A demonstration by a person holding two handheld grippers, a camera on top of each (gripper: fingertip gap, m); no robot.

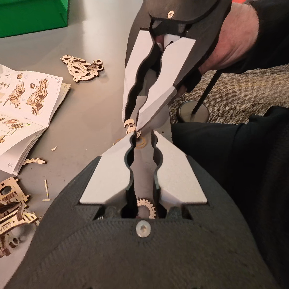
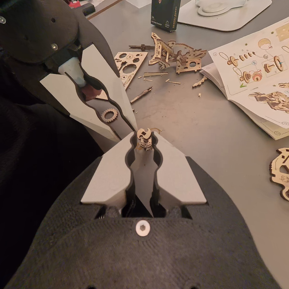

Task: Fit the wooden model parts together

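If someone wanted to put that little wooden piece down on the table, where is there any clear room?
Bare grey table lies between the right gripper and the open instruction booklet. Another bare stretch runs between the flat wooden panel and the green box. It is crowded around the half-built wooden model and the splinters in front of it.

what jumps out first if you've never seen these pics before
The two grey-fingered claws meet tip to tip at the table's near edge: the right claw pinches a tiny round wooden assembly, and the left claw, open, noses against it. Behind lie the half-built wooden model and an open instruction booklet at the right, and a loose toothed gear sits by the left claw.
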